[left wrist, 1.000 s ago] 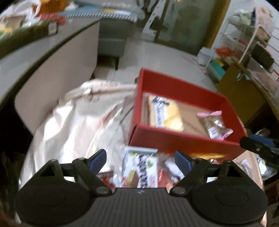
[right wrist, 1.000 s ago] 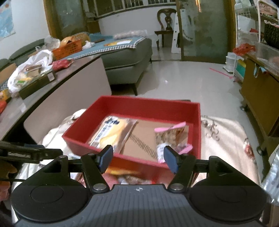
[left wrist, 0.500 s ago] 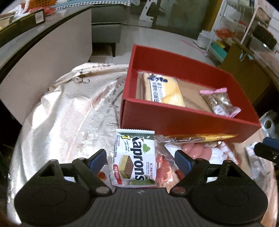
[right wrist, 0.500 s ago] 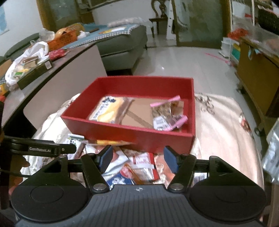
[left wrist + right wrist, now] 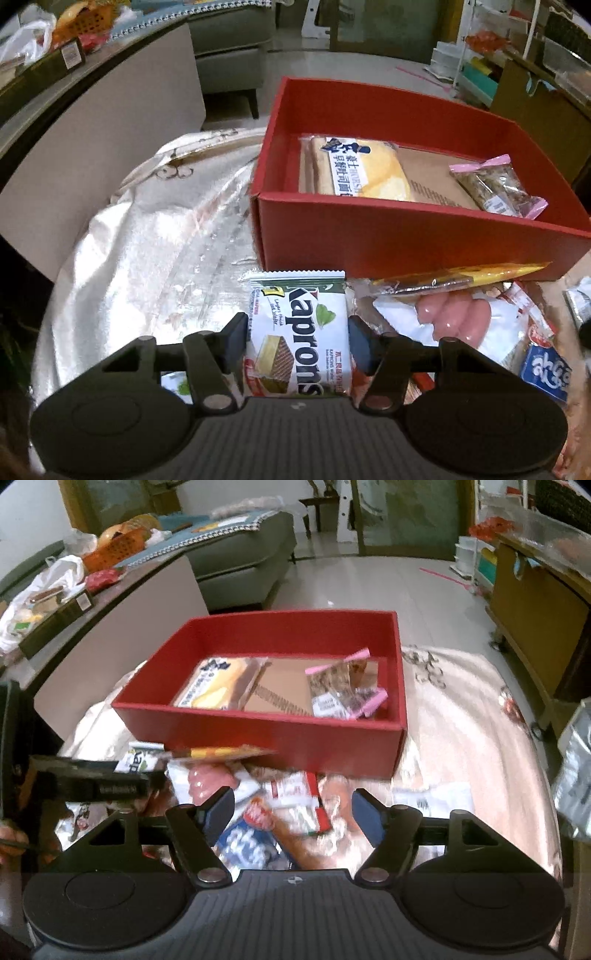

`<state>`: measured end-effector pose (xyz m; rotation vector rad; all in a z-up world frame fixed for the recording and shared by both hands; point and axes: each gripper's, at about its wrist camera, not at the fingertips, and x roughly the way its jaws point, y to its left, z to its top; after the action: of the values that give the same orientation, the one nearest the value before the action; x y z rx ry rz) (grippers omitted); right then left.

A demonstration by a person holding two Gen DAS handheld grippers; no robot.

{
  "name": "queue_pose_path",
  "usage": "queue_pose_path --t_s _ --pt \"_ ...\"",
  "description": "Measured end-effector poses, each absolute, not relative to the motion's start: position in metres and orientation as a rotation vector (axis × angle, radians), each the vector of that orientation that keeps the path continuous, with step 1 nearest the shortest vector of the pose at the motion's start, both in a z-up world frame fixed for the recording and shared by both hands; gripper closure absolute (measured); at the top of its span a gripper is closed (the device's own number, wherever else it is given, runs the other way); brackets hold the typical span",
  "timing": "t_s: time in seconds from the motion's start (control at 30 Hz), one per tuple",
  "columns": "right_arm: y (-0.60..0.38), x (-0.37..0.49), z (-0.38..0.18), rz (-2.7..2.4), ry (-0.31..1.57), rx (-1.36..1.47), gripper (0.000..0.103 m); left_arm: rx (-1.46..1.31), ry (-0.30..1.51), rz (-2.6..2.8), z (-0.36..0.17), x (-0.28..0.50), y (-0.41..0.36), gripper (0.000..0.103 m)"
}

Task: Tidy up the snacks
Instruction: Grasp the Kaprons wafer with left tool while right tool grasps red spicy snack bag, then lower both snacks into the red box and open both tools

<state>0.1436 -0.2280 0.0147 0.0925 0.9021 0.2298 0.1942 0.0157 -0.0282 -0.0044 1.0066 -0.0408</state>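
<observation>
Red box (image 5: pixel 417 240) waits with two snacks already inside as my left gripper (image 5: pixel 297 338) pinches the wafer packet (image 5: pixel 299 332) on the cloth just before it, ready to lift, while my right gripper (image 5: pixel 291 810) hangs wide open, empty, over the loose pile (image 5: pixel 280 812).

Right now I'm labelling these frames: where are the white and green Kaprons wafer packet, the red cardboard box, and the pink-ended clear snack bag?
White and green Kaprons wafer packet (image 5: pixel 300 332), left wrist view, printed front.
Red cardboard box (image 5: pixel 266 734), right wrist view, near outer wall.
Pink-ended clear snack bag (image 5: pixel 496 186), left wrist view, clear middle.
</observation>
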Motion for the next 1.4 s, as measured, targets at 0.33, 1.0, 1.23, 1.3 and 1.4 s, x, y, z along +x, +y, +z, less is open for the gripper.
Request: queue_pose_path --t_s 0.33,1.0,1.23,1.3,1.4 --pt "-0.211 0.117 -0.004 0.23 0.996 0.165 0.027 -0.113 0.971 -0.068 0.002 0.157 0.033 0.052" --pt "-0.204 0.12 -0.033 0.237 1.02 0.122 0.039 -0.141 0.977 -0.162 0.009 0.142 0.025 0.052" --pt "-0.226 0.105 -0.001 0.25 0.946 0.188 0.04 -0.134 0.961 -0.204 0.016 0.138 0.018 0.052" --pt "-0.232 0.103 0.009 0.25 0.917 0.21 0.04 -0.132 0.953 -0.213 0.02 0.137 0.016 0.052" --pt "-0.237 0.106 0.019 0.248 0.879 0.232 0.04 -0.135 0.916 -0.224 0.031 0.135 0.014 0.052"
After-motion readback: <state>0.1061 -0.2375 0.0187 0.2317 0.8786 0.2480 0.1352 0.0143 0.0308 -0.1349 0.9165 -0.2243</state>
